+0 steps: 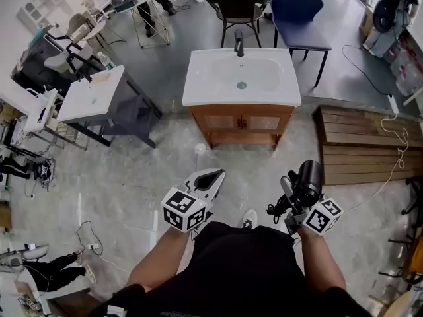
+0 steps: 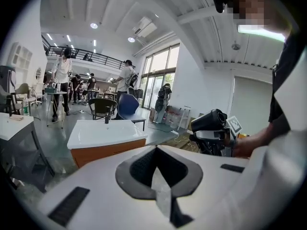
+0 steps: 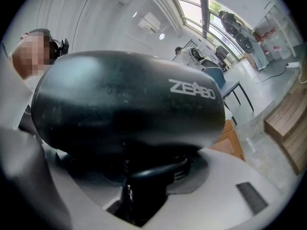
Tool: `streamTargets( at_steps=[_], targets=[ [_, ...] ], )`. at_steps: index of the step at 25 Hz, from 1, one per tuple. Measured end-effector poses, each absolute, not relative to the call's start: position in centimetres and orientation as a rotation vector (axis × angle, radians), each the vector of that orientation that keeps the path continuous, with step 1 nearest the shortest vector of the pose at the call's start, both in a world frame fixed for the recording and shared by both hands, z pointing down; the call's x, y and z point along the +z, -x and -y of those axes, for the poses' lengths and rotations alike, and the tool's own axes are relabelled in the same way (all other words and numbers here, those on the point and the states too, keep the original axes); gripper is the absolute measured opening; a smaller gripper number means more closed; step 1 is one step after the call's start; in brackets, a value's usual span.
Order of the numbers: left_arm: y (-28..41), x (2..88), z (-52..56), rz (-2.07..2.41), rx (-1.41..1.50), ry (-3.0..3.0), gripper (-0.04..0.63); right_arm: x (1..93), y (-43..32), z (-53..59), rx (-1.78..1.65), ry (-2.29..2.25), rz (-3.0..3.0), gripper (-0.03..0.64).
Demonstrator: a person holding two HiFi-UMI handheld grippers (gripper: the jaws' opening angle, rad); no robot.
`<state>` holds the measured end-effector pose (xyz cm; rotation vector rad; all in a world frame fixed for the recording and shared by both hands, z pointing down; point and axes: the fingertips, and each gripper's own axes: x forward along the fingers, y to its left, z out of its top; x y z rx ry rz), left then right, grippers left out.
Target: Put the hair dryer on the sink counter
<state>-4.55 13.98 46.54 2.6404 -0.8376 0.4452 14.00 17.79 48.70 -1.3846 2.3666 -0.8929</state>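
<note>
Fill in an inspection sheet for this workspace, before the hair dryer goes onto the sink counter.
Surface: sink counter is white, with a faucet at the back; nothing else seen on it.
Job's things: black hair dryer, off the counter, held in front of it.
Clutter: nothing seen.
Grippers: right tool closed on the hair dryer's handle; left tool shut, empty.
Cables: dryer cord bunched beside the right tool; white cable across the wooden platform.
Surroundings: second sink unit at left, chairs behind, people further back.

black hair dryer (image 1: 308, 179), white sink counter (image 1: 203, 88)
</note>
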Motion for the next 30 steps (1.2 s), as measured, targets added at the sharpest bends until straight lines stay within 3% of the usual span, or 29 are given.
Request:
streamTargets(
  at_steps=[17, 30],
  targets=[
    [0.4, 49.0, -8.2, 0.788, 0.505, -2.608, 0.0, 51.5, -18.5, -12.9, -0.934, 1.443, -2.317, 0.169],
    [-0.6, 49.1, 2.2, 0.698, 0.488, -2.65, 0.0, 51.2, -18.9, -3.9, -0.909, 1.555, -2.336, 0.169]
  ],
)
